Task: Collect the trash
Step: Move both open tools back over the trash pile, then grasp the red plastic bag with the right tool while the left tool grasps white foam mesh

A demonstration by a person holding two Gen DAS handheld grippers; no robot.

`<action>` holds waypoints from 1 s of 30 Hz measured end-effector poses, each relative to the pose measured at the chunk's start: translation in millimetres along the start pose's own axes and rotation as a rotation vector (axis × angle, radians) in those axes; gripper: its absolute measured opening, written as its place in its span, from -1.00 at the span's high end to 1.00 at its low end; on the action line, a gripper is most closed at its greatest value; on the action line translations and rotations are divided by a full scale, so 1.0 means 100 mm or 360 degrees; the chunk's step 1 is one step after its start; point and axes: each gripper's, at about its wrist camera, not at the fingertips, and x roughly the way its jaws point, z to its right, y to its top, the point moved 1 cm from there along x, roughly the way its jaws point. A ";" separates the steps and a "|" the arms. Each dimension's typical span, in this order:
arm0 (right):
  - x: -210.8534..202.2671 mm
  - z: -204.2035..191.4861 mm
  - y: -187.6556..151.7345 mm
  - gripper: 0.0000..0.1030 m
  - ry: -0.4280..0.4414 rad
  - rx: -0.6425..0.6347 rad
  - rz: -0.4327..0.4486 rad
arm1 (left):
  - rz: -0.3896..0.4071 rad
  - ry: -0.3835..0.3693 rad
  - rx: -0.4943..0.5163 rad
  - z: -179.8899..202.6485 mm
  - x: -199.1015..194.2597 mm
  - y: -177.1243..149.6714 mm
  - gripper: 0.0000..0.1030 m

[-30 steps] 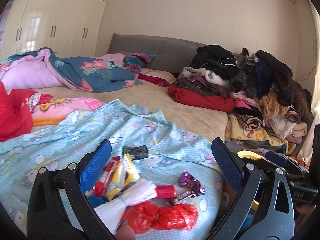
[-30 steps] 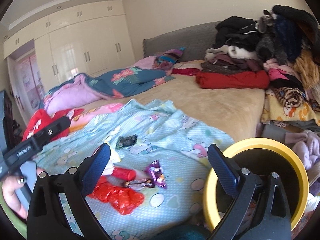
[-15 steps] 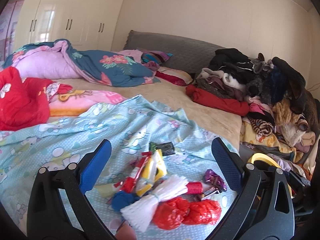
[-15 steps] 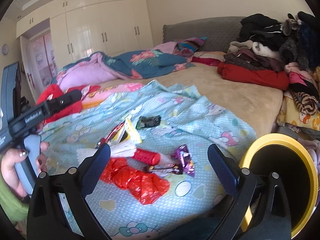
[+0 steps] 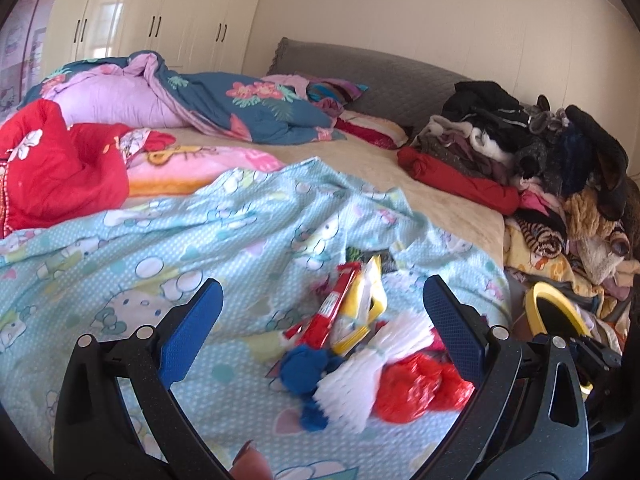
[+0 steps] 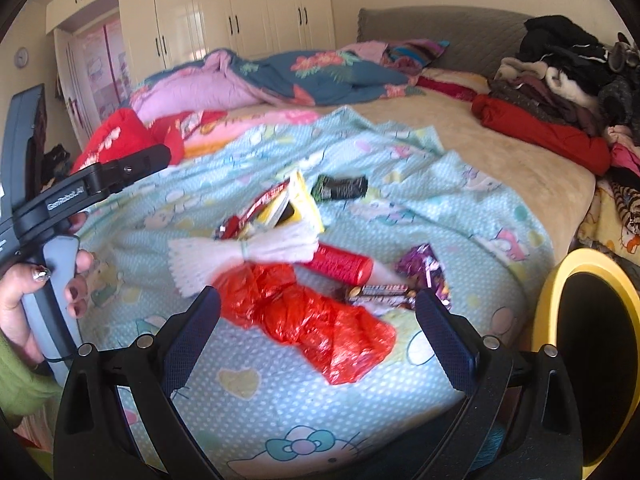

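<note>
Trash lies in a heap on the light blue cartoon blanket (image 6: 360, 168): a crumpled red plastic bag (image 6: 316, 316), a white foam net (image 6: 240, 252), a red tube (image 6: 340, 266), a purple wrapper (image 6: 426, 272), a yellow packet (image 6: 296, 204) and a dark green wrapper (image 6: 340, 187). My right gripper (image 6: 318, 334) is open just in front of the red bag, touching nothing. My left gripper (image 5: 320, 324) is open too, hovering over the same heap, where the red bag (image 5: 416, 384), foam net (image 5: 372, 368) and a blue scrap (image 5: 304, 372) show. A yellow-rimmed black bin (image 6: 588, 360) stands at the bed's right.
A person's hand (image 6: 24, 308) holds the left gripper's handle at the left edge. Piled clothes (image 5: 552, 168) fill the bed's right side, with a red garment (image 5: 52, 168) and a floral quilt (image 5: 240, 104) at the left and back. White wardrobes (image 6: 240, 12) line the far wall.
Both grippers have swung left and moved in over the bed, so the trash heap sits larger between their fingers. The bin has slid toward the right edge. Both stayed open.
</note>
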 end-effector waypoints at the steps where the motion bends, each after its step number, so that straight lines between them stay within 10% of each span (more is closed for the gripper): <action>1: 0.04 -0.01 -0.01 -0.84 -0.0002 0.0000 -0.0025 | -0.0013 -0.0004 0.0000 -0.01 0.01 -0.02 -0.79; 13: 0.50 -0.10 -0.04 -0.59 0.0014 0.0007 -0.0307 | -0.0236 -0.0166 -0.0029 -0.20 0.19 -0.39 -0.60; 21: 0.74 -0.10 -0.14 0.21 0.0077 0.0036 -0.0492 | -0.0324 -0.0237 0.0006 -0.08 0.35 -0.49 -0.03; 30: 0.68 -0.07 -0.15 0.38 0.0135 0.0071 -0.0452 | -0.0347 -0.0249 0.0087 0.05 0.37 -0.50 0.85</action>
